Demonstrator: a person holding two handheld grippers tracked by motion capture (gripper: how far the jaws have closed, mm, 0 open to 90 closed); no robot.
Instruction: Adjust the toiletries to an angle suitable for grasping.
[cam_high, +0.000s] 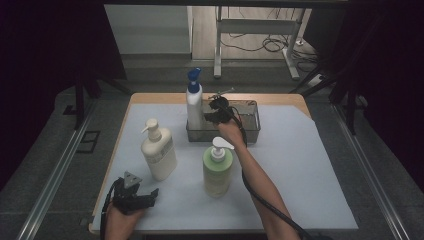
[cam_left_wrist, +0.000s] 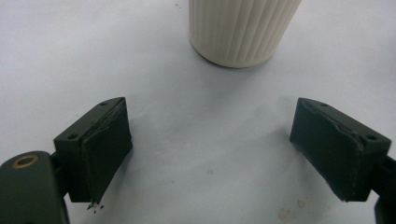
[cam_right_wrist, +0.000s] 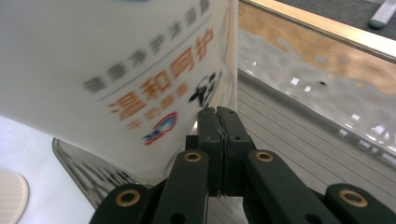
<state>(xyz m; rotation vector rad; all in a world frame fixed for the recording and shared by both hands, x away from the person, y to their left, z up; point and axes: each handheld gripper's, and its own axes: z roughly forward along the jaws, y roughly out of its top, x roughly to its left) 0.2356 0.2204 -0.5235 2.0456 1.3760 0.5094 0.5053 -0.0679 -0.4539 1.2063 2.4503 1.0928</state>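
1. The right gripper (cam_high: 216, 111) hovers over the shiny rectangular metal tray (cam_high: 252, 134) at the far side of the table, its fingers (cam_right_wrist: 219, 122) pressed flat together with nothing between them.
2. The tall white plastic pump bottle with a blue head (cam_high: 194, 102) stands upright in the tray's left end, just beside those closed fingers and on their left in the right gripper view; whether it touches them cannot be told.
3. The step in hand looks like the release after placing this bottle in the tray, or a nudge to settle it.
4. The left gripper (cam_high: 134, 196) rests on the pale blue mat (cam_high: 300, 170), fingers (cam_left_wrist: 105, 144) spread wide and empty, the cream ribbed pump bottle (cam_left_wrist: 240, 29) just ahead of them.
5. Next, probably, a bottle from the mat: jaws opened around it, a grip low on its body.
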